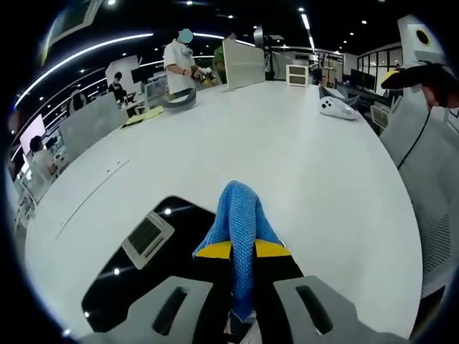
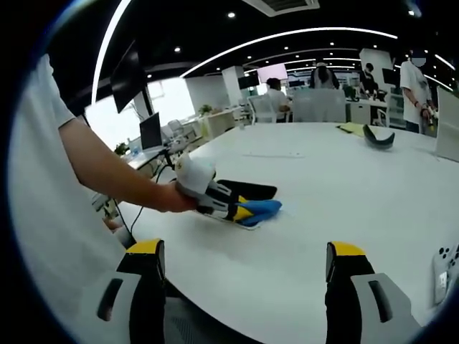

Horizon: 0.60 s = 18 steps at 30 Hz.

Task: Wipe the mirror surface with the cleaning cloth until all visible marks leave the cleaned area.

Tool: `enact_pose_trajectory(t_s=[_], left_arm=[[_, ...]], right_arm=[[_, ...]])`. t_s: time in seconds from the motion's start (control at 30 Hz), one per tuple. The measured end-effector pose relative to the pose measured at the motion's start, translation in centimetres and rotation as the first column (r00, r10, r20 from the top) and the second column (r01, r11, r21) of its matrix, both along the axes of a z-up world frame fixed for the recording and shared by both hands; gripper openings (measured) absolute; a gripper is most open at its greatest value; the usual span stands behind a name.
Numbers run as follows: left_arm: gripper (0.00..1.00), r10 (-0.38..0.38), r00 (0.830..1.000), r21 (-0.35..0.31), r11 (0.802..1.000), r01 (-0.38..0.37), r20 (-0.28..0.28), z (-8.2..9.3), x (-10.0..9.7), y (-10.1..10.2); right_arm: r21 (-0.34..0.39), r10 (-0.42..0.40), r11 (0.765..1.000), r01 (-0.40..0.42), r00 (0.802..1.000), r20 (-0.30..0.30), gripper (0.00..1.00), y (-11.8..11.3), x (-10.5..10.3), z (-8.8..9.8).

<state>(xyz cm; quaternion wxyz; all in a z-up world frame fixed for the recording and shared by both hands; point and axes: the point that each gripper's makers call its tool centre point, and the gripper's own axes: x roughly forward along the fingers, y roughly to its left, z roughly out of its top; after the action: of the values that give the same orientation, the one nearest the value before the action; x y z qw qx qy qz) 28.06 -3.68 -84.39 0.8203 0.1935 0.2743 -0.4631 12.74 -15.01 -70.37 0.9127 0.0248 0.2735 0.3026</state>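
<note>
Bunched blue knitted cloth [image 1: 242,229] rests on the dark glossy mirror [image 1: 143,265].

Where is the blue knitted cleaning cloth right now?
The blue knitted cleaning cloth is clamped in the left gripper, pressed on the dark rectangular mirror lying flat on the white table; the right gripper view shows it at centre-left.

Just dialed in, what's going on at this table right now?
A person is wiping a mirror that lies flat on the white table. The left gripper is shut on a blue cloth and presses it onto the dark glass. The right gripper hangs open above the table, off to the side, holding nothing. Whether marks remain on the glass can't be told.
</note>
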Motion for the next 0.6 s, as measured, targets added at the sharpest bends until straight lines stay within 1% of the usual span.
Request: enact_pose_trajectory(t_s=[0.6], left_arm=[[0.07, 0.009, 1.000, -0.004, 1.000, -0.009, 0.010, 0.03, 0.87, 0.43]], right_arm=[[0.007, -0.005, 1.000, 0.005, 1.000, 0.001, 0.92, 0.00, 0.64, -0.06]])
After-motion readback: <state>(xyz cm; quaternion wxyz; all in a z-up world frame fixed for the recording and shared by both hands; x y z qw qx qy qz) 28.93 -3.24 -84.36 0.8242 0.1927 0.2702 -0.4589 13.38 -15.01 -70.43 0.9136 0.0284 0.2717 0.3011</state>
